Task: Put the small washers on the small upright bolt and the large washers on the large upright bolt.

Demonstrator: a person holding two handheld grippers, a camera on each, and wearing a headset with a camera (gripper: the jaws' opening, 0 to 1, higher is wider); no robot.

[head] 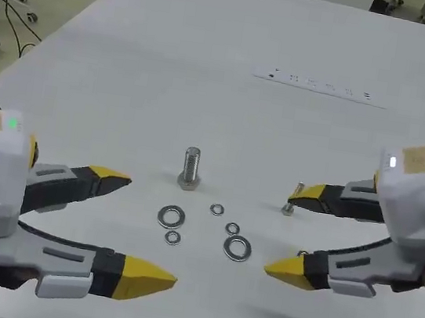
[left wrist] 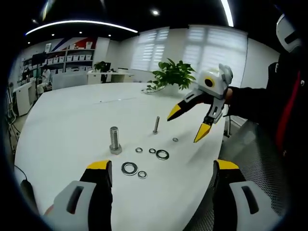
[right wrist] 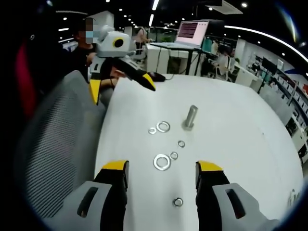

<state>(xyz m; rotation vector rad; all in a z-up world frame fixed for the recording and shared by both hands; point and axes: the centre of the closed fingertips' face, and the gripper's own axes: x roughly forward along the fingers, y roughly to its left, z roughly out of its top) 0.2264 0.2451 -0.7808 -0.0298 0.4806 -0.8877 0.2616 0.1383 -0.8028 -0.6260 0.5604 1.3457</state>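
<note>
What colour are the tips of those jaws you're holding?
Yellow, over black, on the left gripper and right gripper alike; clearest in the head view.

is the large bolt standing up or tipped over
Upright: the large bolt stands on its wide head, with its shank pointing straight up and nothing on it.

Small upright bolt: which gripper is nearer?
Right. The right gripper has one jaw tip beside the small upright bolt; the left gripper is far off, across the washers.
</note>
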